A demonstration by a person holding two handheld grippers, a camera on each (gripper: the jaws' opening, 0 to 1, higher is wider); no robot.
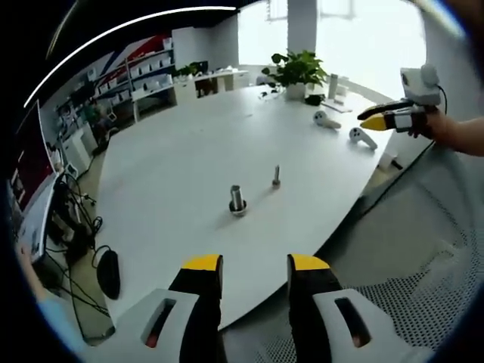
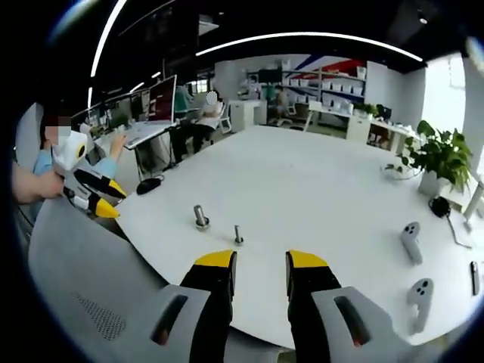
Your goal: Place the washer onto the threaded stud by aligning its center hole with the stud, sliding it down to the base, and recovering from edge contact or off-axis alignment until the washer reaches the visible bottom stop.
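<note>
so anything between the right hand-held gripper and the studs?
No. In the right gripper view, only bare white table separates the right hand-held gripper from the thin stud and thick stud.

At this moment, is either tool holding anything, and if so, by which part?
Nothing is held. The left tool and right tool are both open and empty; the threaded stud and larger bolt stand untouched on the table.

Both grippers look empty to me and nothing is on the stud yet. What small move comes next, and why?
Probably bring the right gripper forward and down toward the thicker bolt with the ring at its base. Its jaws are open and empty, and the thin stud stands bare beside it.
</note>
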